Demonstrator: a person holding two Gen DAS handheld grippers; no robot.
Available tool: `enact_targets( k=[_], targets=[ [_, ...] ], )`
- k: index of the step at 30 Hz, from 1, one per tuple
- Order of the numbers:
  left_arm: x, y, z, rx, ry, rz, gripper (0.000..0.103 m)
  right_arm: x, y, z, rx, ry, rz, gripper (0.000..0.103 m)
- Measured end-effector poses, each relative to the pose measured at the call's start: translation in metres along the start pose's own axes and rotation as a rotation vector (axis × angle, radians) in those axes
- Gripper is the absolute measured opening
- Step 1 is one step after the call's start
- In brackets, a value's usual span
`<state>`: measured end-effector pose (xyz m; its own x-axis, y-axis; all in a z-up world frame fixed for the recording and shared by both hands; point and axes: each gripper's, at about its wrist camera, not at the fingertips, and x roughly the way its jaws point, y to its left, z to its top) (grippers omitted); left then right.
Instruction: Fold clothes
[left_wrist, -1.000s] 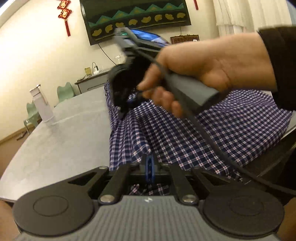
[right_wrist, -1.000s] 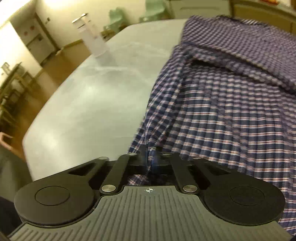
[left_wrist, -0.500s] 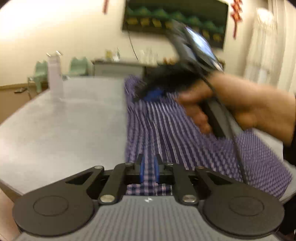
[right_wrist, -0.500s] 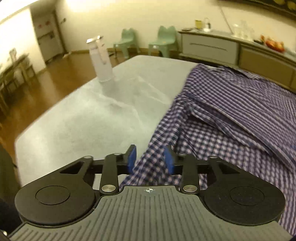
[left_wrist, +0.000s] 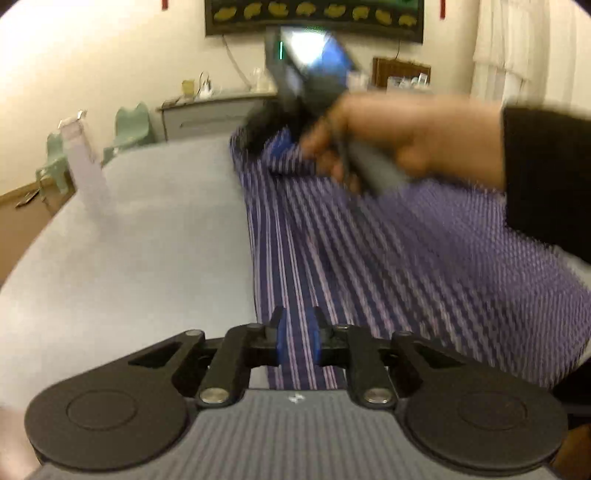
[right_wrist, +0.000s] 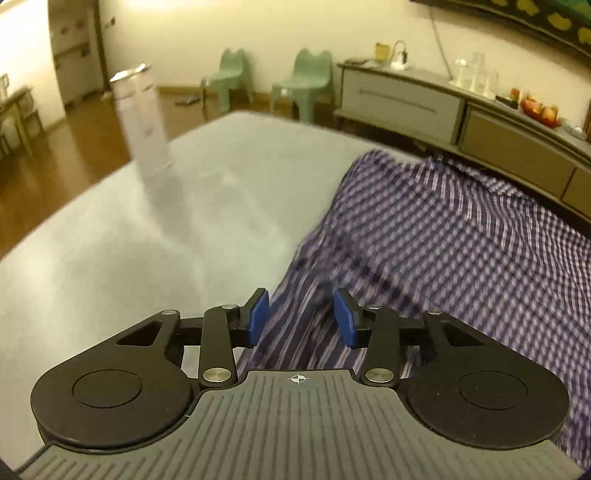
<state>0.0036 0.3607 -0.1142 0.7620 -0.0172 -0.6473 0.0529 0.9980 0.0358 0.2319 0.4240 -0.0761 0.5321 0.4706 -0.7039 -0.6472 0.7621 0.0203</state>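
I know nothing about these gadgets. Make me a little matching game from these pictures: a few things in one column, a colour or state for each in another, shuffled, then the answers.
Things:
1. shirt
2. right gripper
3. chairs
4. table

Descriptions:
A. pale green, on the floor beyond the table
B. purple checked, spread on the table
C. grey, mostly bare on its left side
D. blue fingers apart over the shirt's edge

Pairs: 1-B, 2-D, 3-A, 4-C
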Motion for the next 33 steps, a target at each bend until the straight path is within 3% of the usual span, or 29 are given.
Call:
enact_targets(
  k=[1, 3, 7, 9, 13, 16, 19, 21, 24, 27, 30, 33],
  targets=[
    [0.004, 0.007, 0.015, 0.030, -0.016, -0.008, 0.017, 0.014, -0.006, 0.002, 0.001, 0.045, -0.015, 0.044],
    [0.013, 0.015, 0.040, 0.087, -0.048, 0.002, 0.016, 0.038, -0.016, 0.006, -0.013, 0.127, -0.057, 0.051],
    [0.065, 0.033, 0.072, 0.105, -0.044, -0.001, 0.018, 0.052, -0.036, 0.036, -0.001, 0.109, -0.061, 0.049],
    [0.088, 0.031, 0.070, 0.085, -0.019, -0.011, 0.018, 0.075, -0.047, 0.049, 0.009, 0.106, -0.076, 0.049],
    [0.104, 0.023, 0.054, 0.068, 0.076, -0.099, 0.019, 0.120, -0.069, 0.077, 0.030, 0.100, -0.106, 0.049],
    [0.116, 0.014, 0.036, 0.077, 0.172, -0.143, 0.020, 0.154, -0.085, 0.098, 0.046, 0.096, -0.128, 0.032],
    [0.108, 0.002, 0.026, 0.143, 0.156, -0.165, 0.020, 0.182, -0.103, 0.113, 0.077, 0.074, -0.150, 0.039],
    [0.103, 0.001, 0.021, 0.120, 0.167, -0.184, 0.021, 0.193, -0.115, 0.118, 0.106, 0.076, -0.164, 0.044],
    [0.091, 0.000, 0.022, 0.095, 0.146, -0.171, 0.021, 0.179, -0.119, 0.120, 0.114, 0.084, -0.187, 0.043],
    [0.083, 0.001, 0.026, 0.105, 0.088, -0.132, 0.021, 0.129, -0.104, 0.096, 0.132, 0.037, -0.062, 0.043],
    [0.087, -0.006, 0.018, 0.127, 0.127, -0.122, 0.020, 0.108, -0.072, 0.057, 0.043, 0.113, 0.046, 0.039],
    [0.078, -0.020, 0.004, 0.128, 0.163, -0.117, 0.019, 0.121, -0.054, 0.042, -0.058, 0.143, -0.004, 0.043]
  ],
)
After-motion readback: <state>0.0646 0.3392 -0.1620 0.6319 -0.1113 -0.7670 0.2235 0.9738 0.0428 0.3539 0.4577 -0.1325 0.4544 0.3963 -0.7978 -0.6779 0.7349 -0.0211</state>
